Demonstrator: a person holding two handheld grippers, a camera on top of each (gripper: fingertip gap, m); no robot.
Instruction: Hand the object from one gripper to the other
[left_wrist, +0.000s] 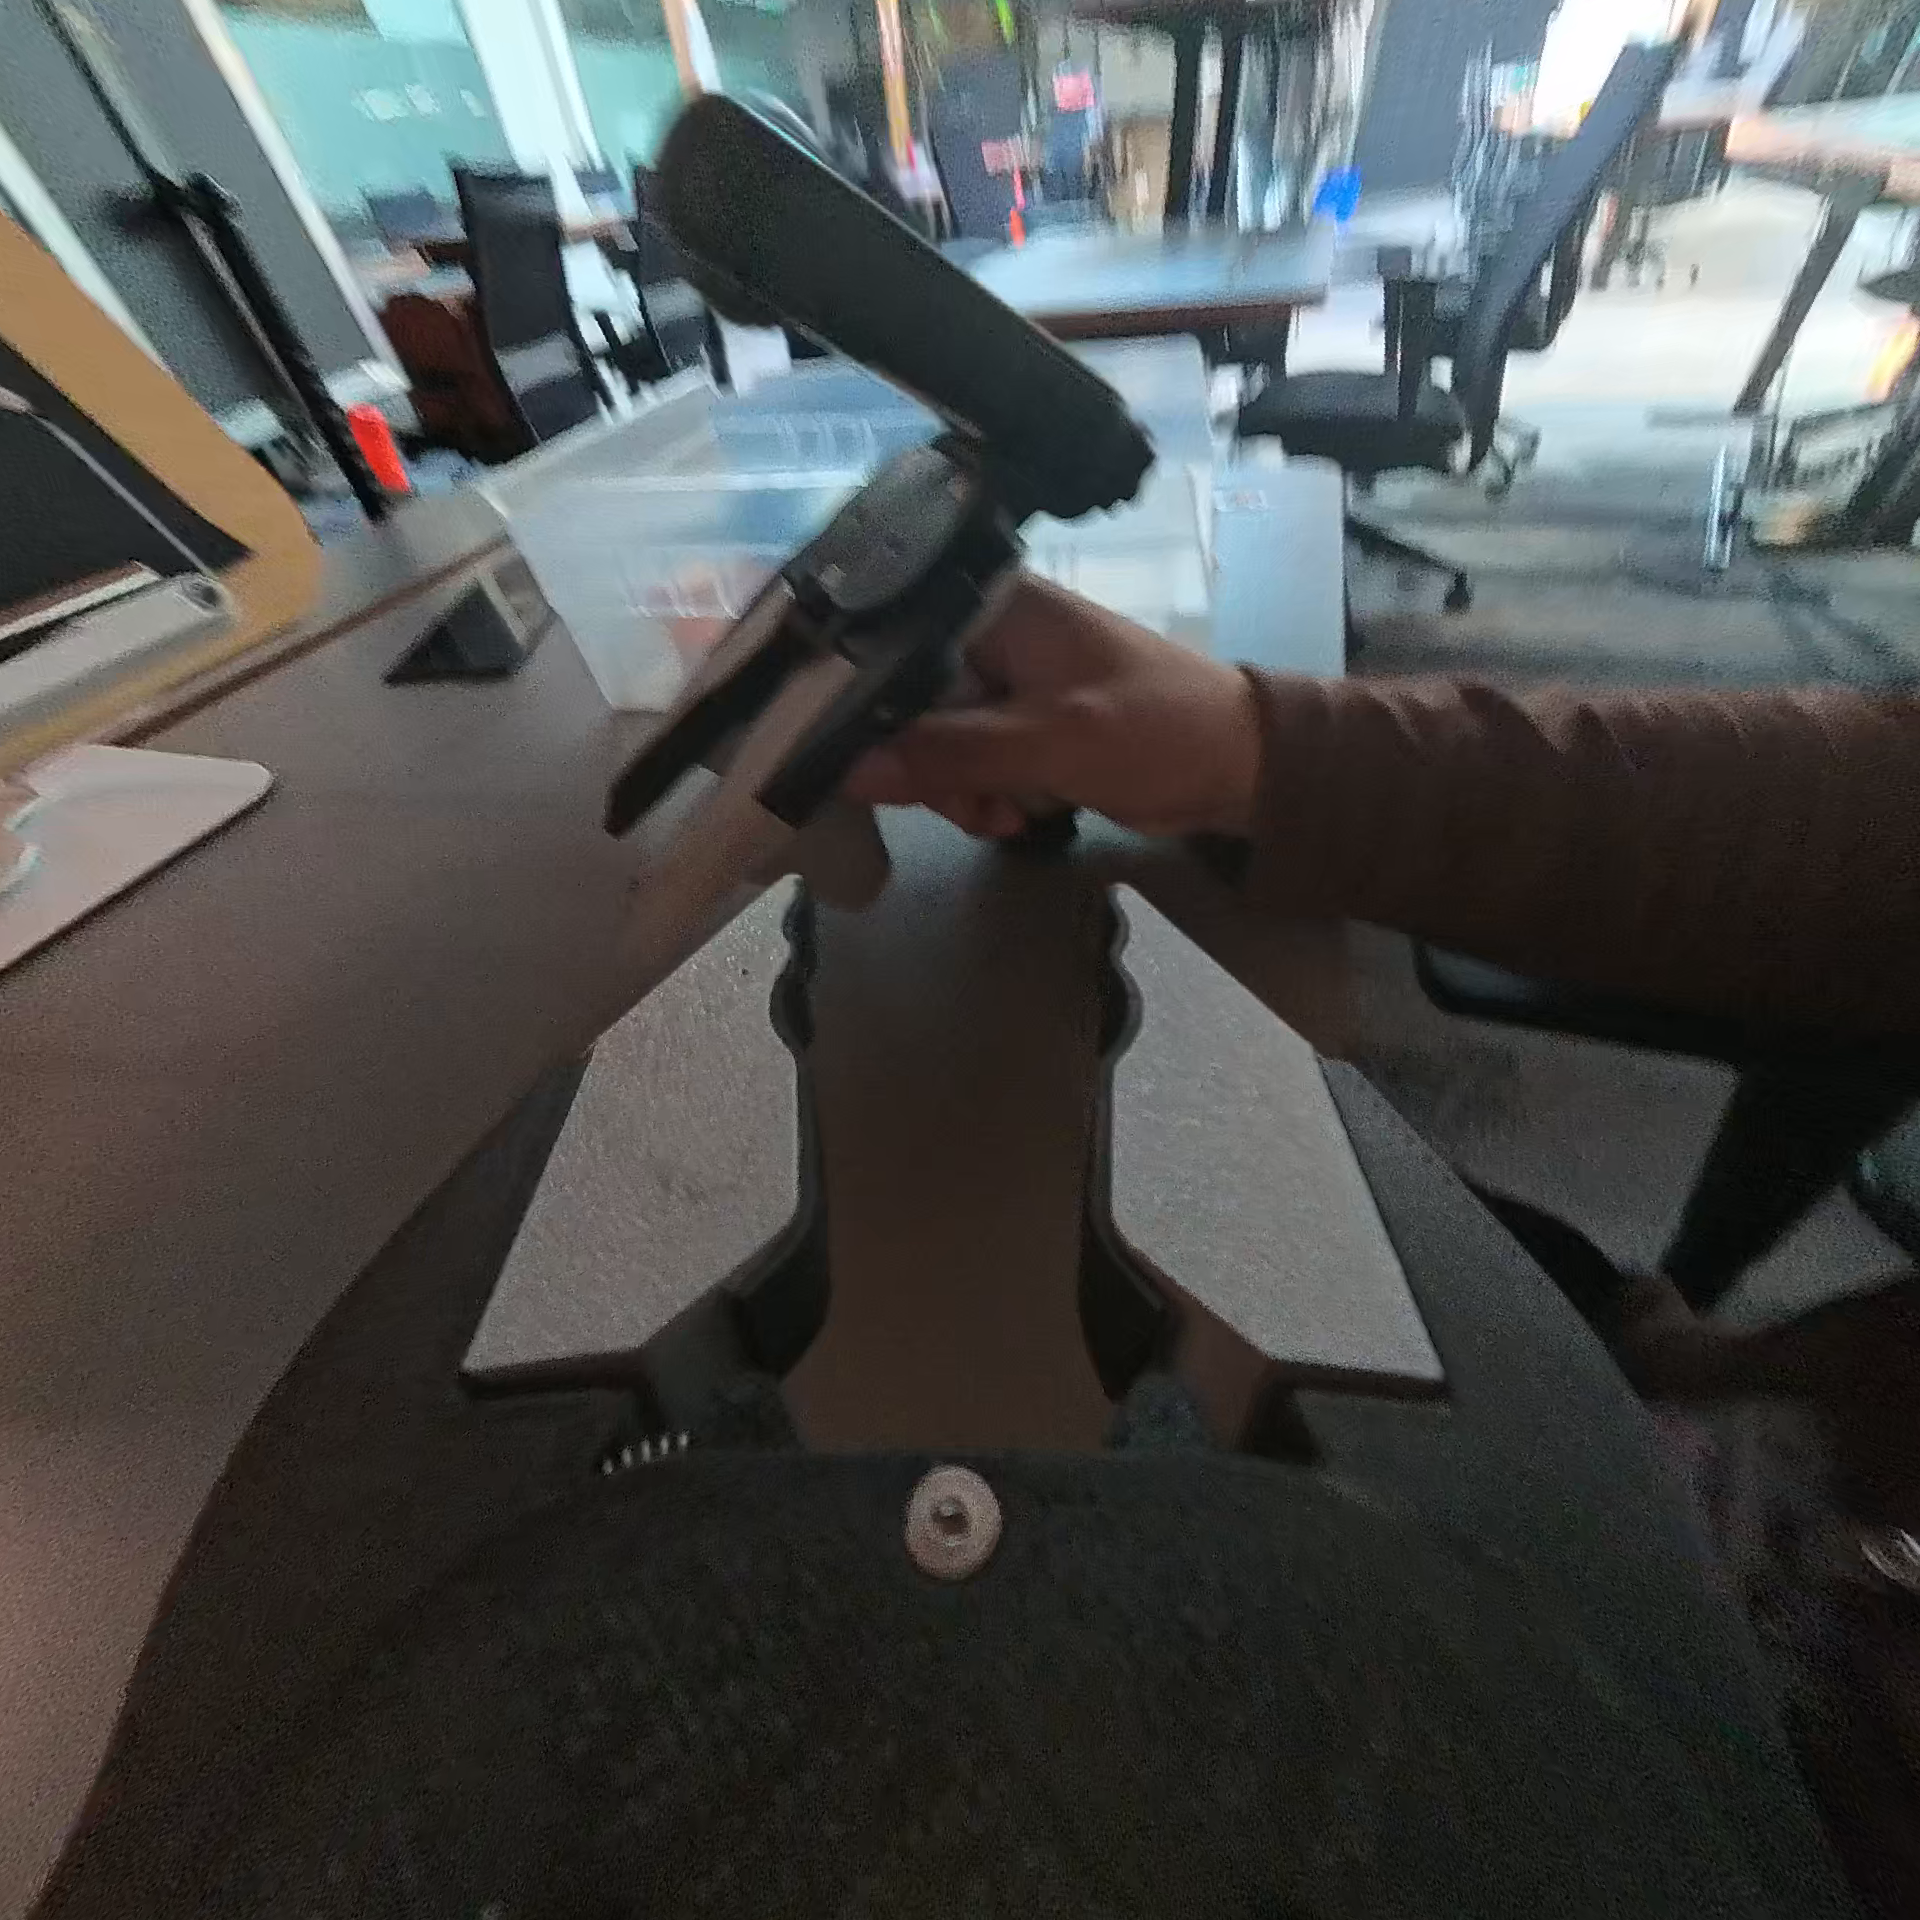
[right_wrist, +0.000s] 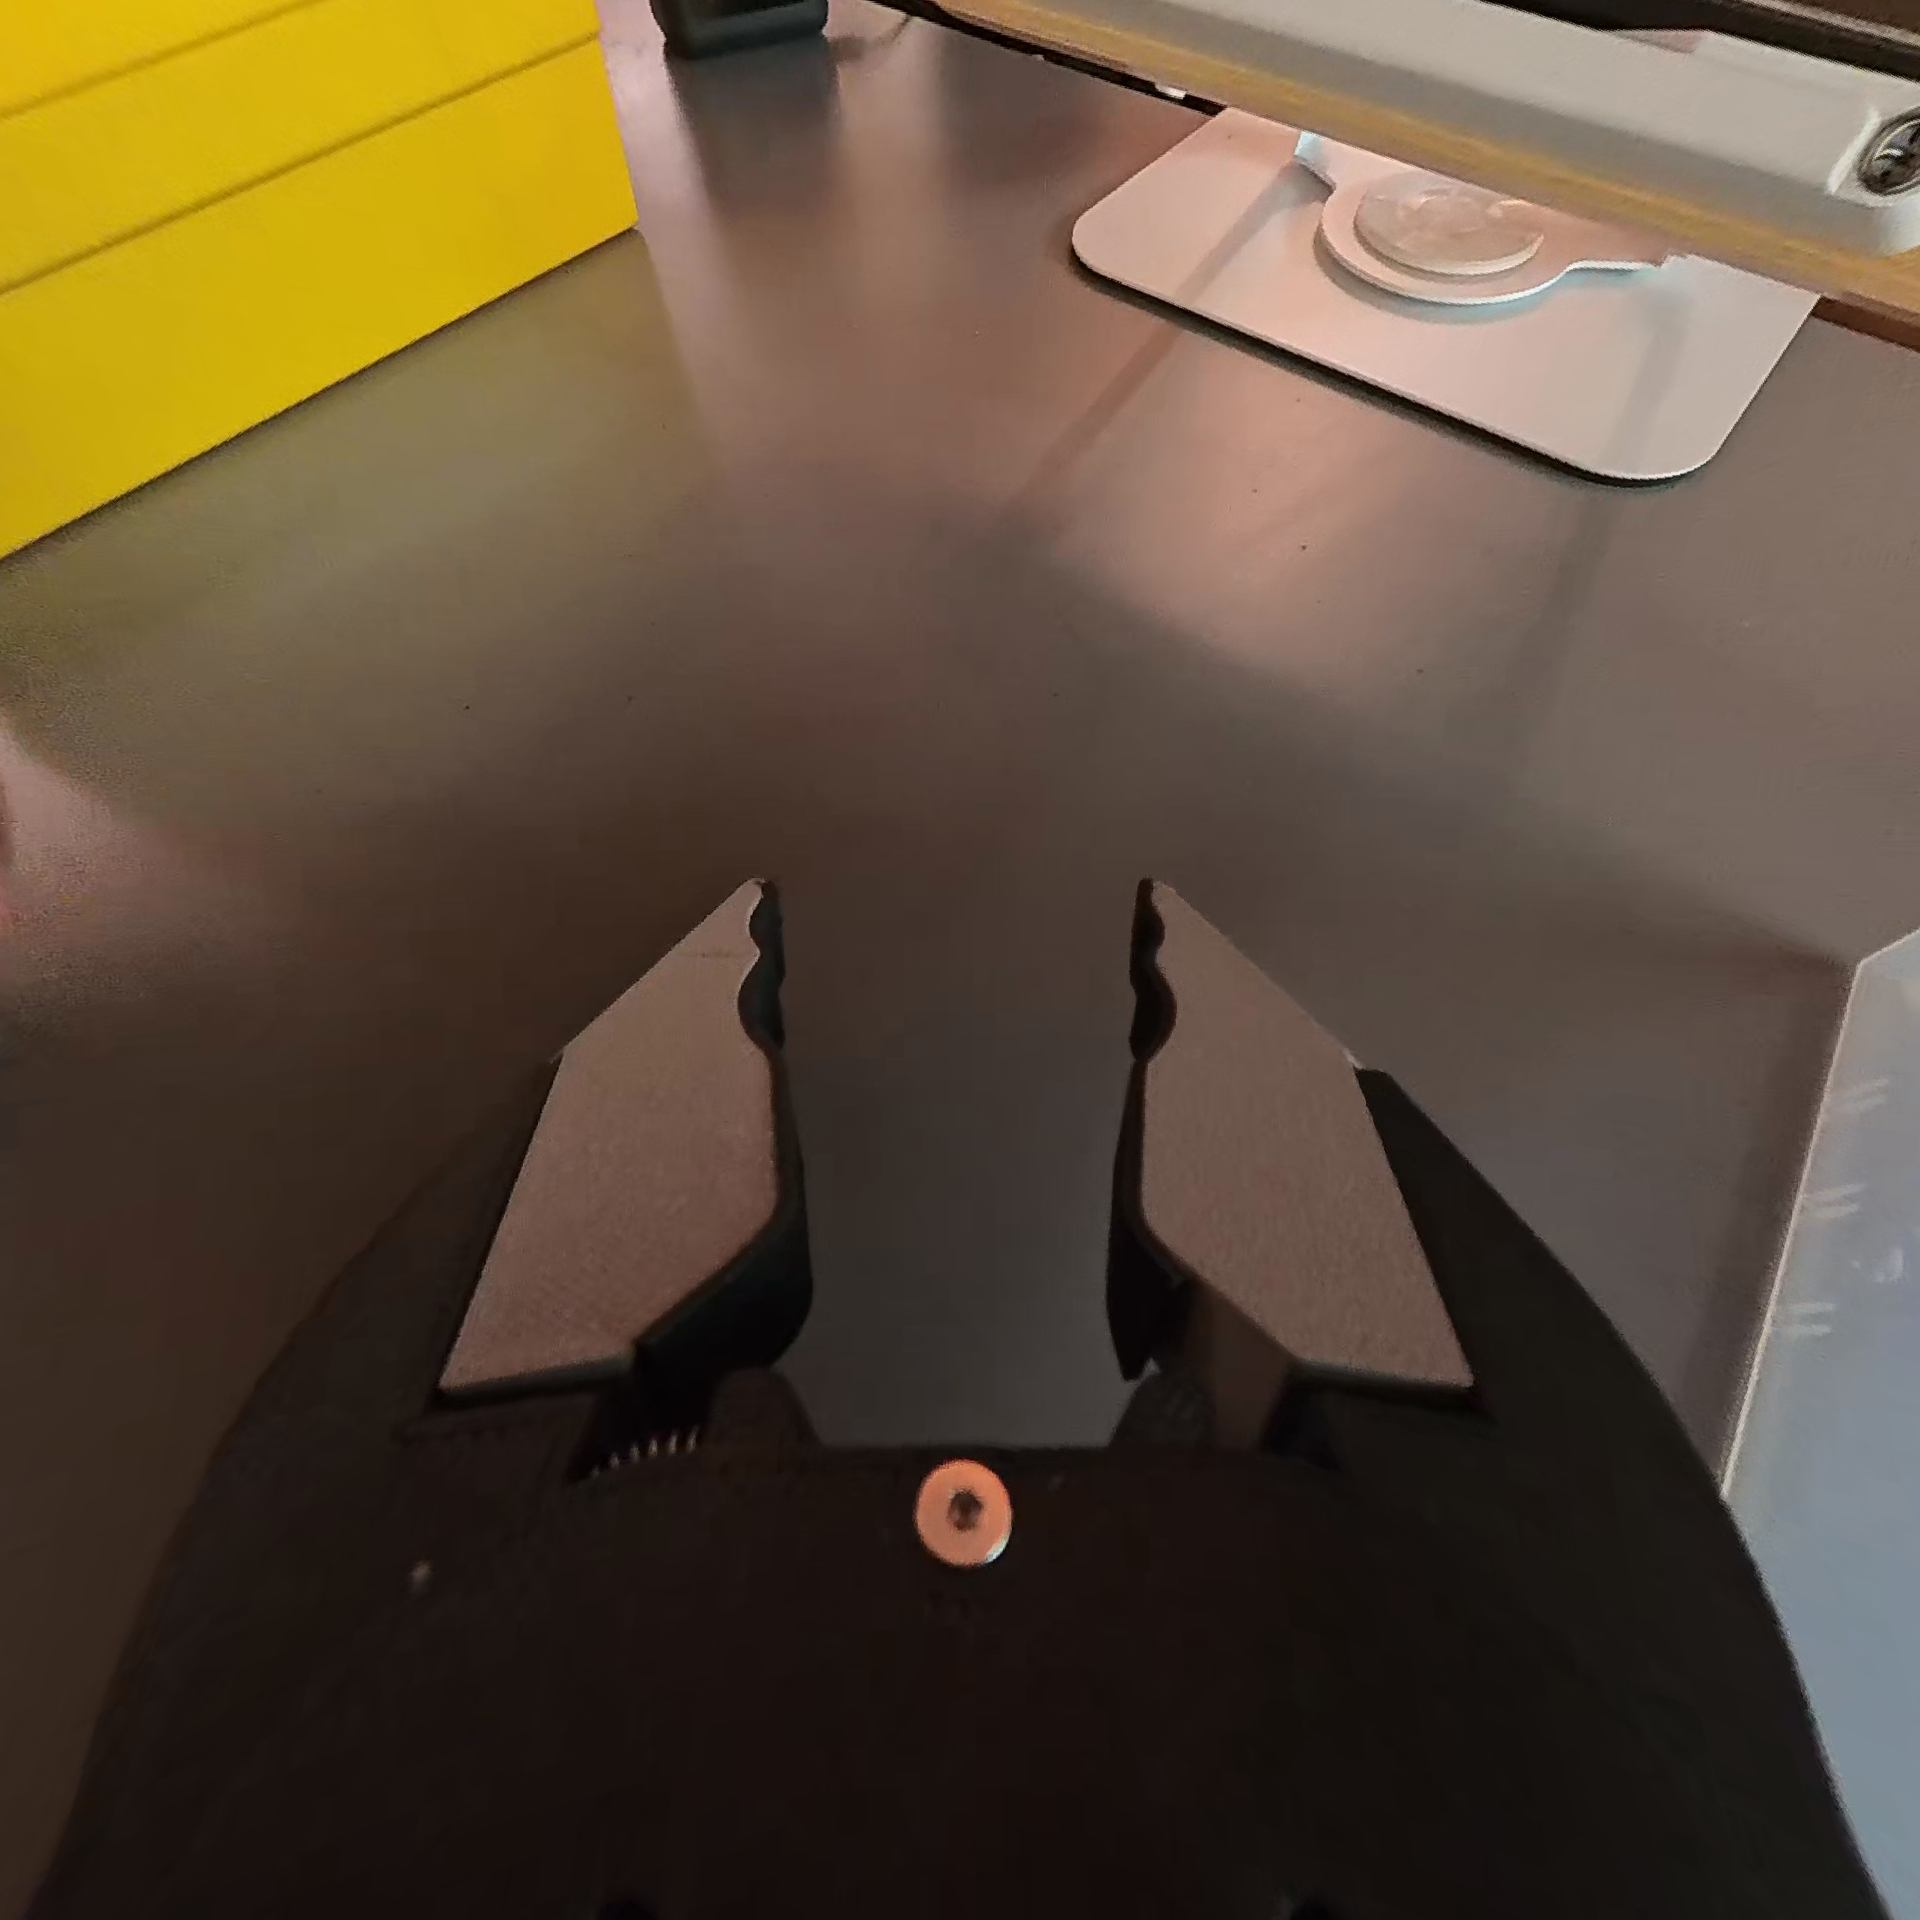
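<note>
**Inspector:** Start at the left.

**Assistant:** In the right wrist view a yellow box (right_wrist: 291, 239) stands at the far left on the dark desk (right_wrist: 935, 675). A grey monitor stand base (right_wrist: 1455, 312) sits at the far right.

**Inspector:** The left gripper?

**Assistant:** The left gripper (left_wrist: 951, 925) has its fingers set well apart, with only bare desk between them. It holds nothing.

**Inspector:** And the right?

**Assistant:** The right gripper (right_wrist: 956, 914) is likewise spread wide and empty. In the left wrist view it appears farther off (left_wrist: 717, 790), held by a hand (left_wrist: 1070, 727) in a brown sleeve (left_wrist: 1579, 821), pointing down and left above the desk. That picture is blurred.

**Inspector:** Where is the object?

**Assistant:** I cannot locate it. Neither view shows any item between the fingers or on the visible desk. A clear plastic bin (left_wrist: 748, 520) stands beyond; its contents are unreadable.

**Inspector:** Step in hand?

**Assistant:** In my judgement, no transfer is under way, and whether it is yet to start or already finished cannot be told. If the pickup is still to come, one gripper needs to find and close on the object before the other comes to meet it.
</note>
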